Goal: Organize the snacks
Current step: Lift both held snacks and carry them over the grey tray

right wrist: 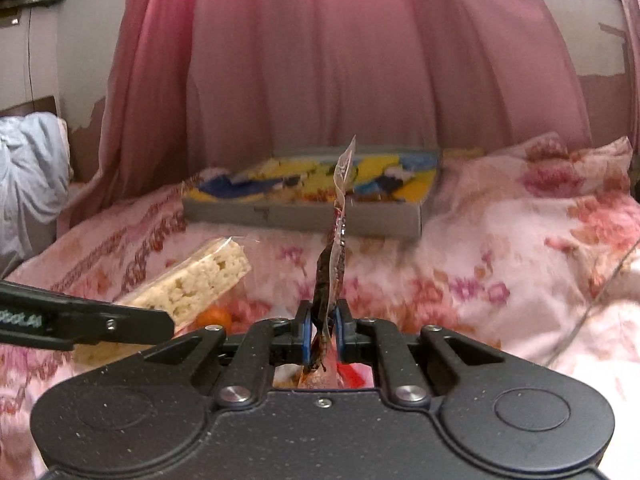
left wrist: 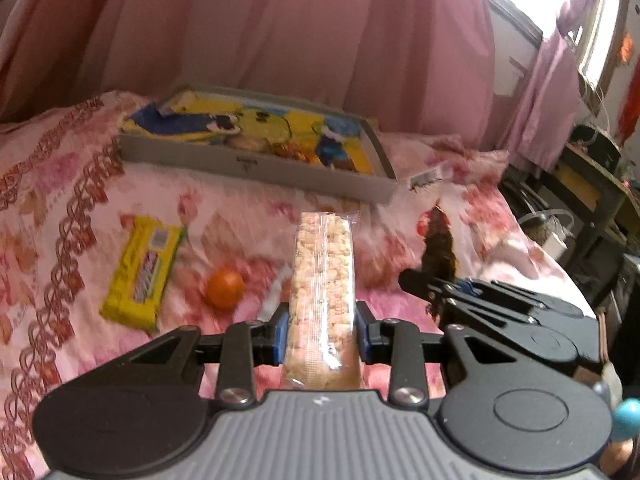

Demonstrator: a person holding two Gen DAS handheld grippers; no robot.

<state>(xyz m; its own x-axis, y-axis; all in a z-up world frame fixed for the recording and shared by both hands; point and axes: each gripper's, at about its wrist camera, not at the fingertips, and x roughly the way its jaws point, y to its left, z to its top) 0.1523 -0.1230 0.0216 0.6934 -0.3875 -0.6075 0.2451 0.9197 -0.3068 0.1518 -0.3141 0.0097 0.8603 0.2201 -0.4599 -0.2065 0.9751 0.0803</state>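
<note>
Left gripper [left wrist: 321, 334] clamps a wrapped puffed-rice bar [left wrist: 323, 280]; right gripper [right wrist: 323, 334] clamps a dark snack packet [right wrist: 330, 276]. Grey tray [left wrist: 256, 164] holds yellow-and-blue packets [left wrist: 224, 122].

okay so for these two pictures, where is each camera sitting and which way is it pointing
Left wrist: sits behind the left gripper, looking along its fingers over the bed toward the grey tray; its jaws clamp a rice bar, and the right gripper shows beside it.
Right wrist: sits behind the right gripper, facing the same tray; it clamps a dark snack packet, left gripper's finger at left.
Shared: tray, rice bar, orange, floral bedspread.
</note>
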